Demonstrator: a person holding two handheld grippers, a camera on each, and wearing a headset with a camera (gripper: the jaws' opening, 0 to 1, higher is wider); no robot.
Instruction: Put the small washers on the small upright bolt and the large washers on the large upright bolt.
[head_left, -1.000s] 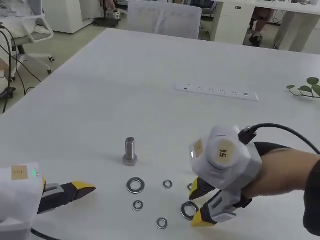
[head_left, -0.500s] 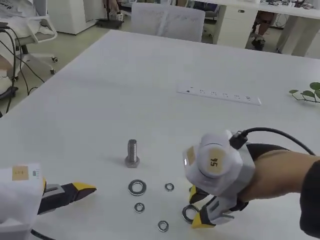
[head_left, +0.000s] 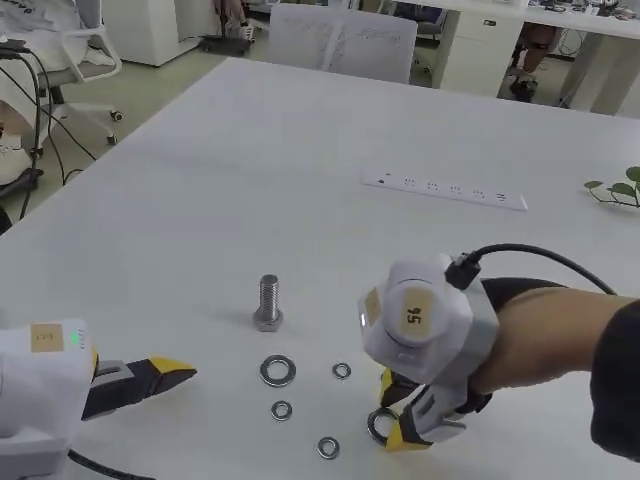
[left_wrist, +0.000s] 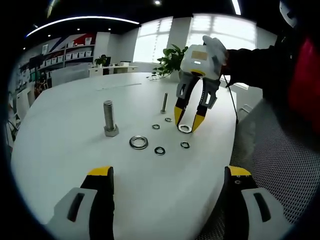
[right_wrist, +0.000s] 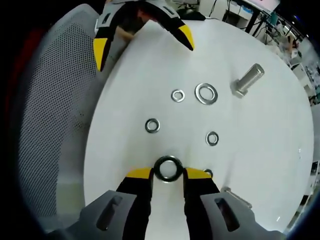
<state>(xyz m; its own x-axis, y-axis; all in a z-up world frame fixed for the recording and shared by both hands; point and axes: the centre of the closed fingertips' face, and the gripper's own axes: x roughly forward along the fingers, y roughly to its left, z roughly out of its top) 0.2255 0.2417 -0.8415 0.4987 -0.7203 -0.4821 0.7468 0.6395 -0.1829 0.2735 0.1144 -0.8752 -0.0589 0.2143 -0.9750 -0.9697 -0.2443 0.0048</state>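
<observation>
Large washer (right_wrist: 168, 168) is clamped between the right gripper (right_wrist: 168, 173) jaws, not yet on a bolt. Second large washer (head_left: 278, 371) and four small washers (head_left: 281, 410) lie loose near the large bolt (head_left: 268, 303). It and the small bolt (left_wrist: 164, 102) stand bare. Left gripper (left_wrist: 167, 172) jaws apart.

Head view looks down; opposed gripper views share large bolt (head_left: 267, 303).

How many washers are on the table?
6. Large washers: one by the large bolt, one between the right gripper's tips. Small washers: three scattered between them, one partly hidden beside that gripper's jaw.
</observation>
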